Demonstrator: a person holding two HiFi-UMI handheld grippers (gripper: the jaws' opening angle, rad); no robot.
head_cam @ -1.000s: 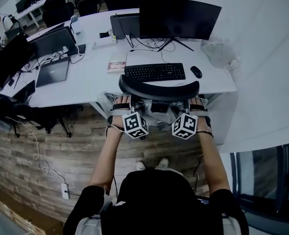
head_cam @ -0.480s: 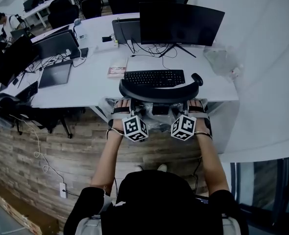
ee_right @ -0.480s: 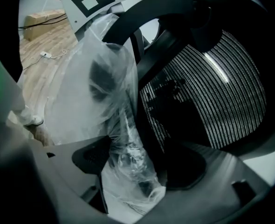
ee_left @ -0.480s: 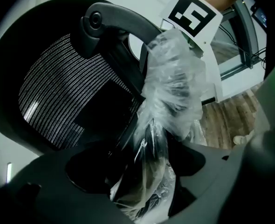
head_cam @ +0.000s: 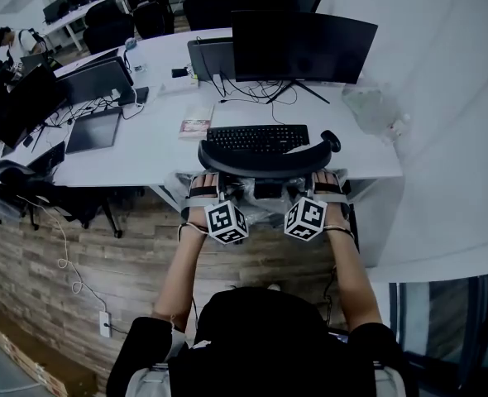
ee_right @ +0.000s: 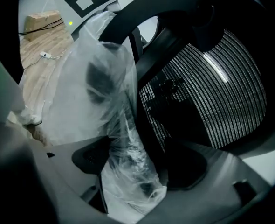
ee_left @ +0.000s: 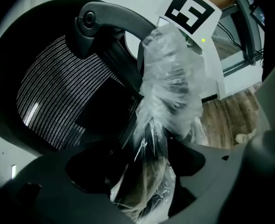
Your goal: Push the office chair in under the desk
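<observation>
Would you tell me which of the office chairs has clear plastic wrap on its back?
The office chair at the white desk, before the keyboard; the dark chairs farther back look bare.

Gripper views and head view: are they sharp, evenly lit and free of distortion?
Left gripper view: black vignette in the corners, the plastic wrap on the chair glares white, the near foreground is soft. Right gripper view: the same, mesh crisp. Head view: evenly lit, fisheye bends the desk edges.

Black keyboard, mouse, dark monitor, grey laptop, wood-plank floor.
</observation>
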